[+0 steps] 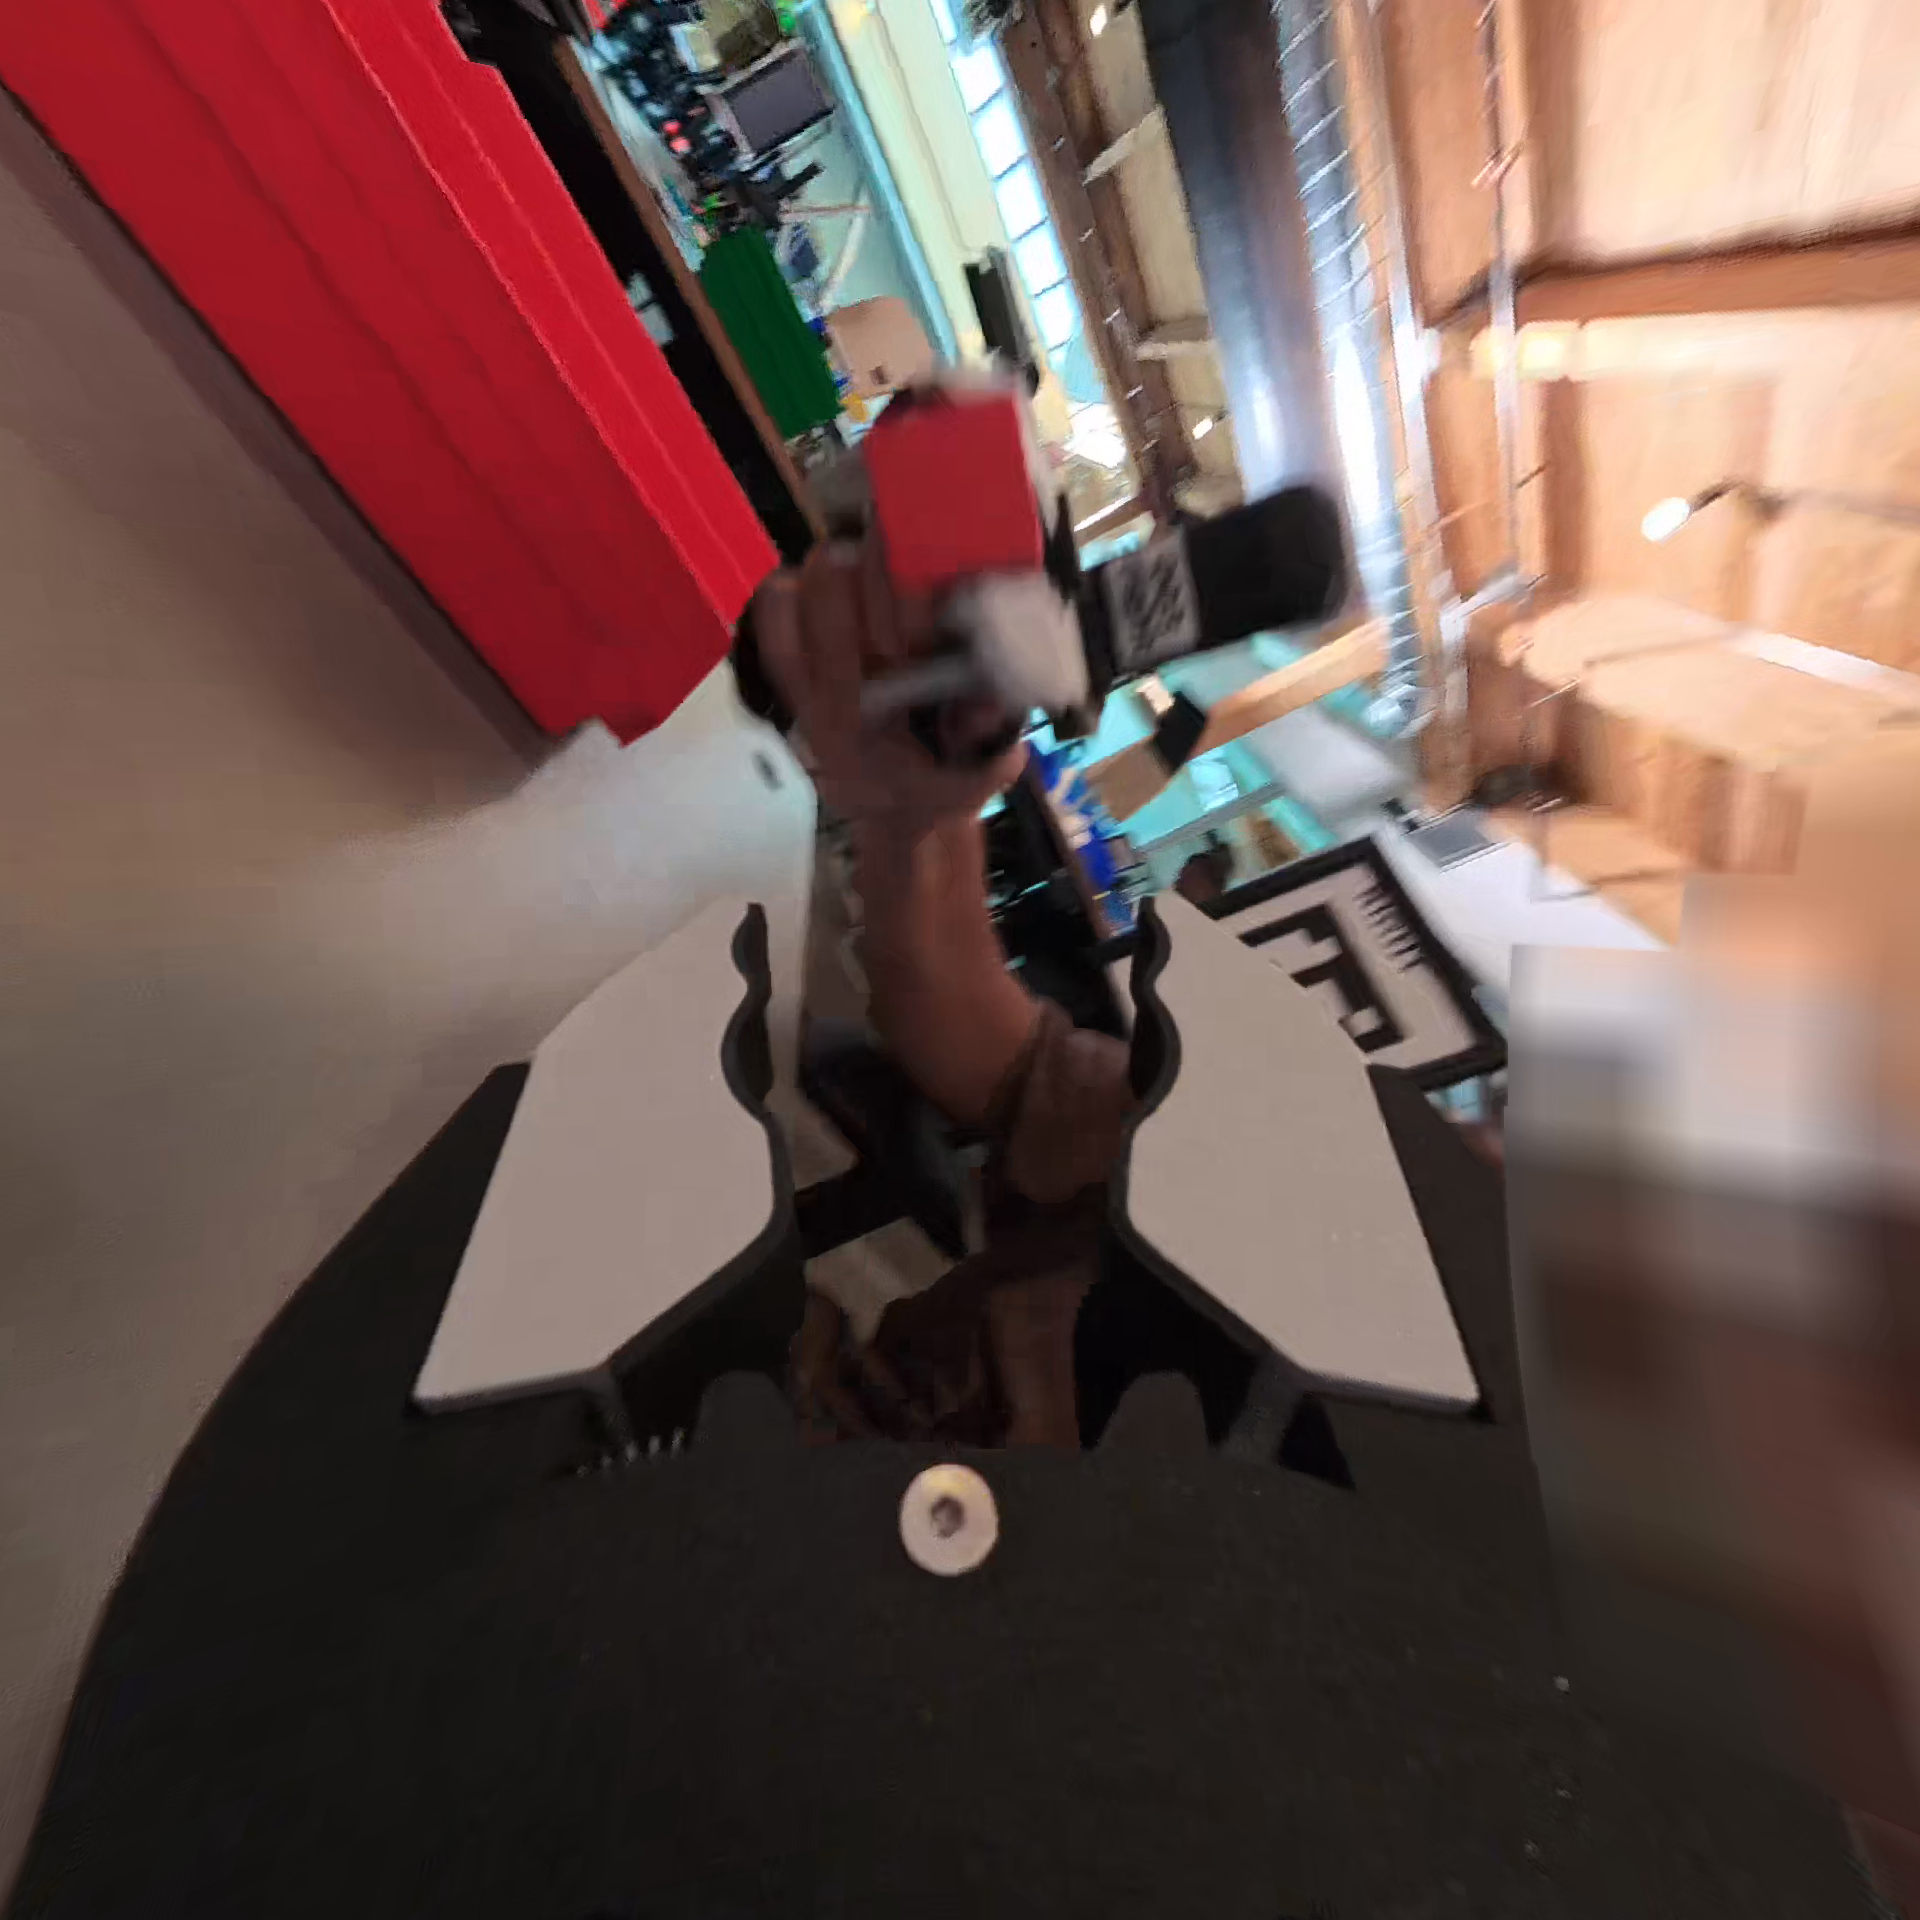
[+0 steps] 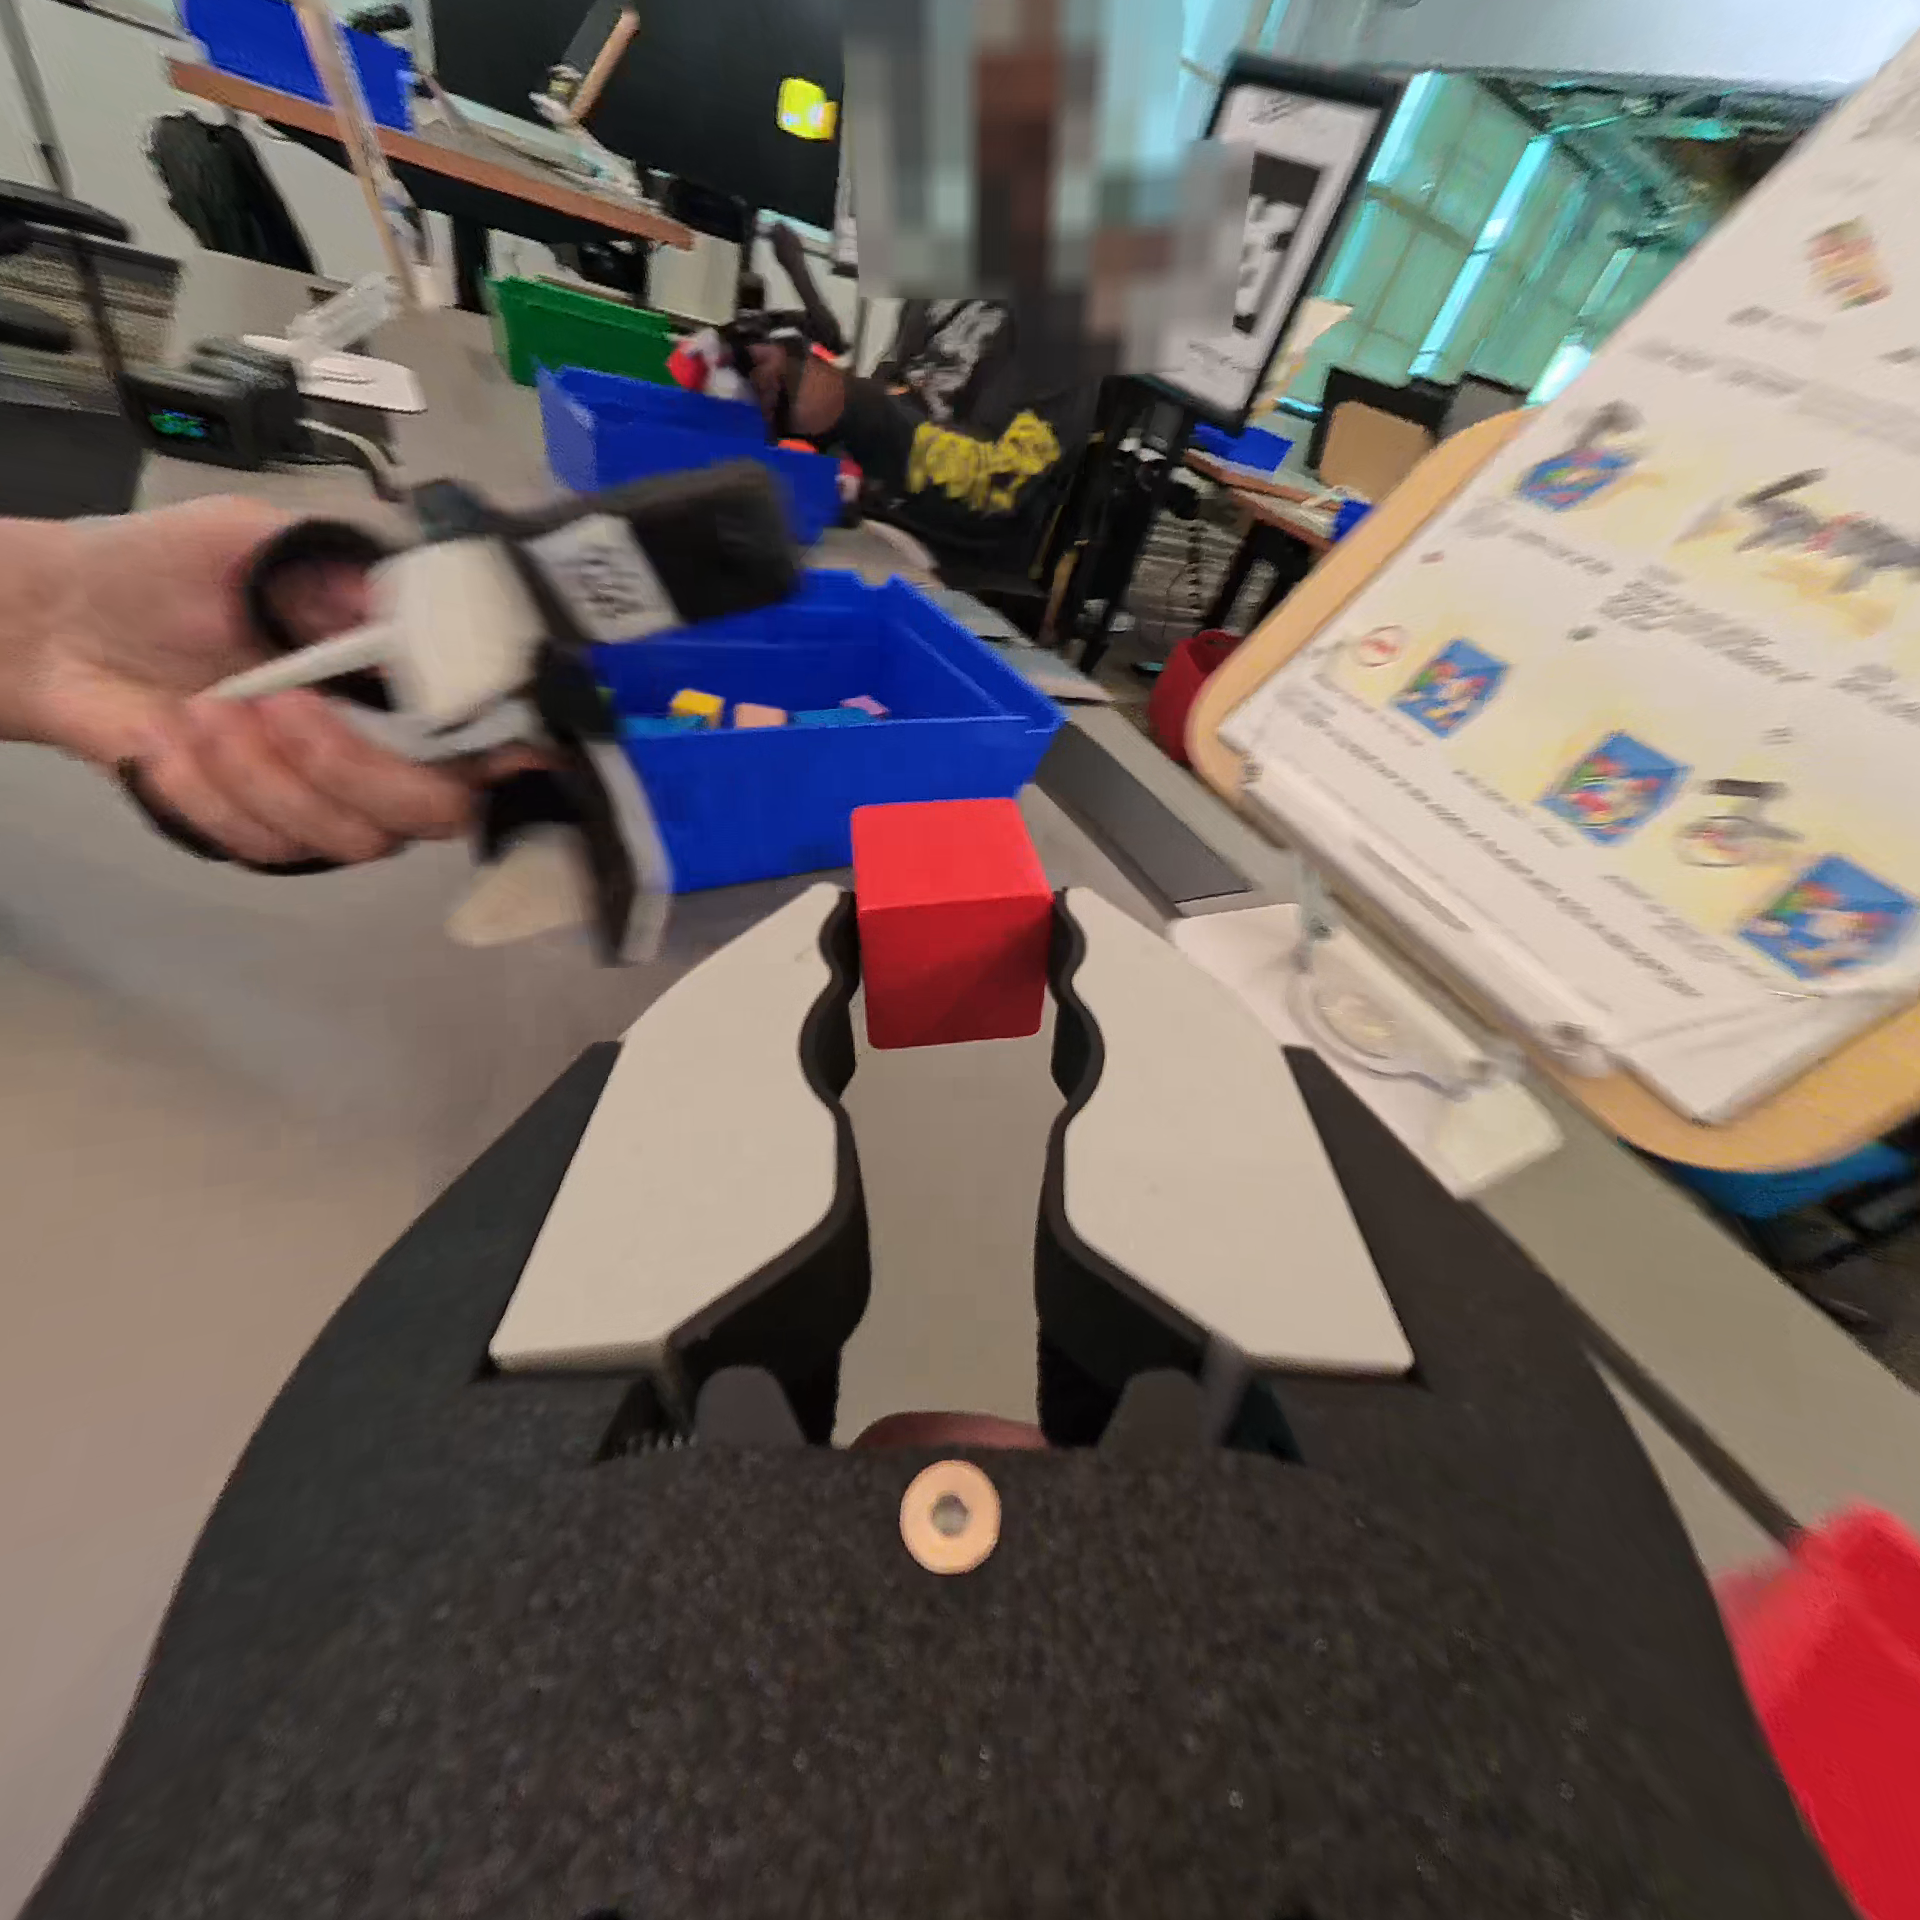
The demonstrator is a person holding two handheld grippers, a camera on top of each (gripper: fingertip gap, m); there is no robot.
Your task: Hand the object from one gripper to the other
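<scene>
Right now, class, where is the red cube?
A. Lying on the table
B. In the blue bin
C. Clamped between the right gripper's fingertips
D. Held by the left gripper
C: in the right wrist view the red cube sits pinched between the right gripper fingertips, while the left gripper is open with nothing between its fingers.

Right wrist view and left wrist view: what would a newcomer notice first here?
First, the red cube, clamped between the right gripper fingertips at the picture's centre. Then the left gripper, blurred, held in a hand at the left, its jaws empty. Behind the cube, on the table, stands a blue bin holding small coloured blocks.
</scene>
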